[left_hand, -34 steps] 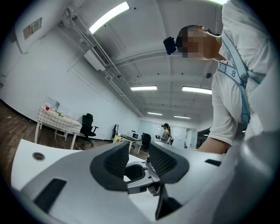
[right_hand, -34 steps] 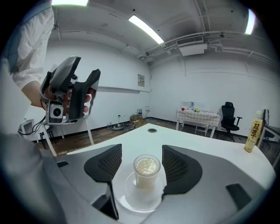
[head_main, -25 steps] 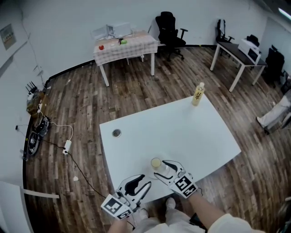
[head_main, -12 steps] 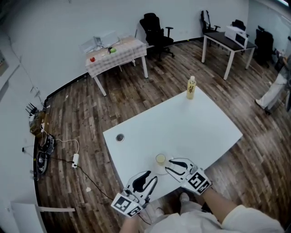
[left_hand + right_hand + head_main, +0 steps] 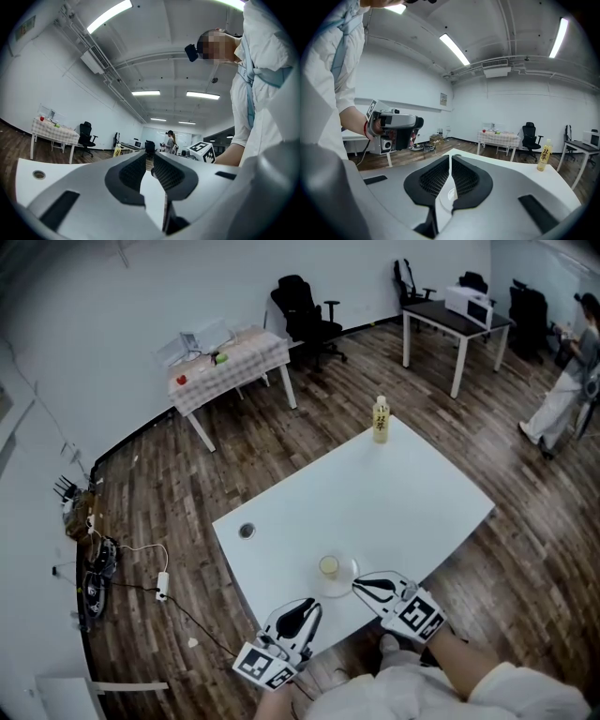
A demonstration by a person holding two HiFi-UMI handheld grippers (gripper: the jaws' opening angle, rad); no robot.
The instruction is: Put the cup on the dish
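A small cup [image 5: 328,565] with yellowish contents stands on a pale round dish [image 5: 337,577] near the front edge of the white table [image 5: 375,498]. My right gripper [image 5: 362,586] lies just right of the dish, pointing at it, shut and empty; in the right gripper view [image 5: 450,161] its pads meet over a pale disc. My left gripper [image 5: 305,608] hovers at the table's front edge, left of and below the dish. Its jaws are closing, and a narrow gap with nothing in it shows between them in the left gripper view [image 5: 149,161].
A yellow-labelled bottle [image 5: 381,419] stands at the table's far corner, and a round grommet [image 5: 246,531] sits near the left edge. A checked-cloth table [image 5: 225,357], office chairs, a desk and a person at the far right stand on the wood floor. Cables lie at left.
My right gripper has drawn back to the right from the cup and its jaws have shut. The left gripper's jaws have narrowed. The cup stays on the dish.
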